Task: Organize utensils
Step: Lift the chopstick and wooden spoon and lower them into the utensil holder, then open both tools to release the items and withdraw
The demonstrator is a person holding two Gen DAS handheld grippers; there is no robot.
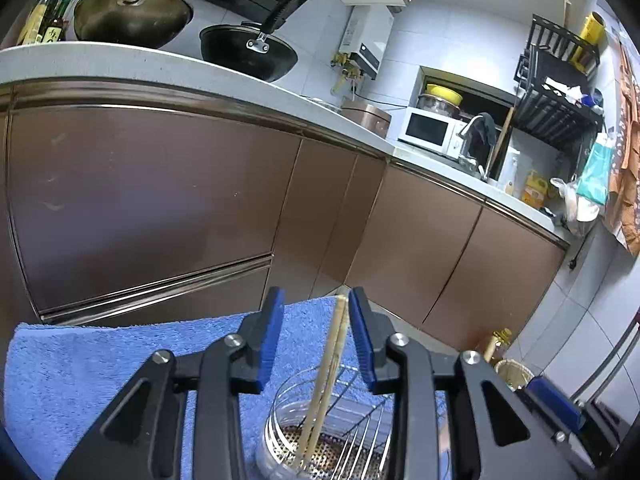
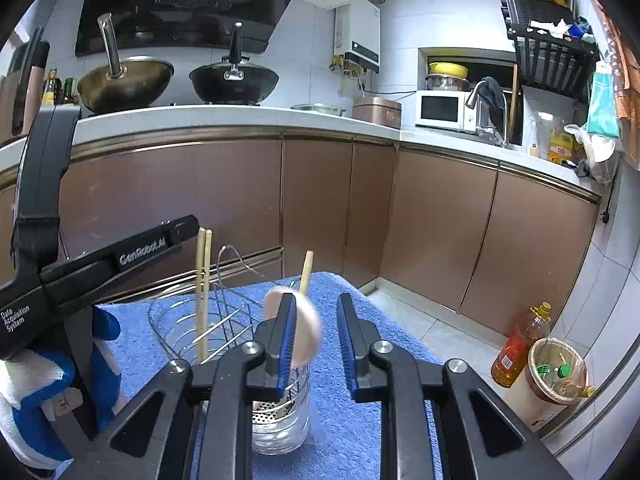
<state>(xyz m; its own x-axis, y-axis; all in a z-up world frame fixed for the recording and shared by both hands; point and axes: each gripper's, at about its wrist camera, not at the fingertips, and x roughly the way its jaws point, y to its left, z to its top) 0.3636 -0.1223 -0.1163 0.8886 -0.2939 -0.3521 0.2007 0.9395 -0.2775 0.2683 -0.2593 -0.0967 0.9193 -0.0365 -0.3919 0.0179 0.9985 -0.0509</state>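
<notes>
A wire utensil holder (image 1: 360,412) with clear plastic cups stands on a blue towel (image 1: 100,360). Two wooden chopsticks (image 1: 334,352) stand in its cup, leaning close to the right pad of my left gripper (image 1: 316,300). That gripper is open, and the left pad is well clear of them. In the right wrist view the chopsticks (image 2: 203,280) rise from the holder (image 2: 236,320). A pale spoon (image 2: 308,332) with a wooden handle stands in the front cup (image 2: 280,432), blurred. It lies between the jaws of my right gripper (image 2: 316,304), against the left pad with a gap to the right one.
A gloved hand (image 2: 40,380) holds the left gripper's black body (image 2: 120,260) at the left. Brown cabinets (image 2: 320,208) run behind the towel (image 2: 360,400), with two woks on the counter above. On the floor at right stand an oil bottle (image 2: 520,344) and a bin (image 2: 556,372).
</notes>
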